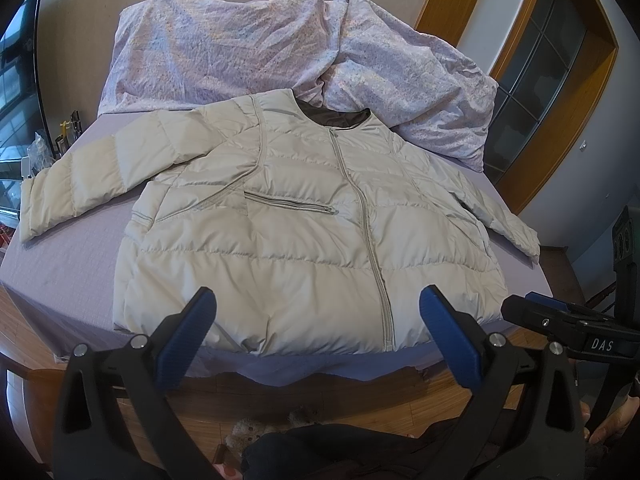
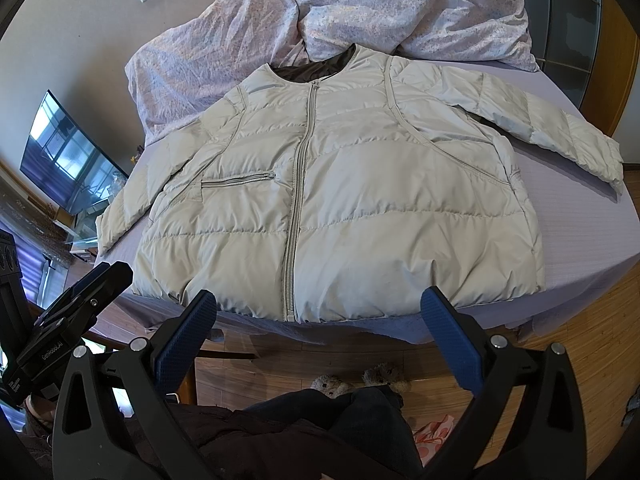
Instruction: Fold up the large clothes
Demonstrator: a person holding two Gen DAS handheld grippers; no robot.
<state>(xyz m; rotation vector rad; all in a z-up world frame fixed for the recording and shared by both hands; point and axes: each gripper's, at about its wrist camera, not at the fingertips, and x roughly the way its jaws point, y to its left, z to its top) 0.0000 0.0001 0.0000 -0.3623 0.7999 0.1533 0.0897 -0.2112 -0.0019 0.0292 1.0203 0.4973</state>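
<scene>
1. Jacket first: a cream quilted puffer jacket (image 1: 304, 224) with a dark inner collar lies face up and zipped on the lavender bed sheet (image 1: 60, 280), hem toward the foot of the bed, both sleeves spread outward. A crumpled floral duvet (image 1: 224, 48) sits just beyond its collar.
2. Left gripper (image 1: 318, 320) hovers over the hem near the zip, blue-padded fingers (image 1: 188, 336) spread wide and holding nothing.
3. Right gripper (image 2: 318, 320) hangs just short of the hem by the bed's edge, its jaws likewise parted and empty; it also shows at the right edge of the left wrist view.
4. No fold looks begun, so the step in hand is probably the first grasp.
5. To do it well, I would take one sleeve at the cuff (image 1: 30, 216) and near the shoulder seam, pinching the shell fabric only, then lay it flat across the chest before mirroring the other side.
6. Puffy fill will likely spring back, so pressing each fold down and keeping the slippery fabric from sliding seems wise.
7. Readable writing: "DAS" on the right tool's body in the left view; "GenROBOT.AI", as best I can read it, on the left tool in the right view. No brand is legible on the jacket.
</scene>
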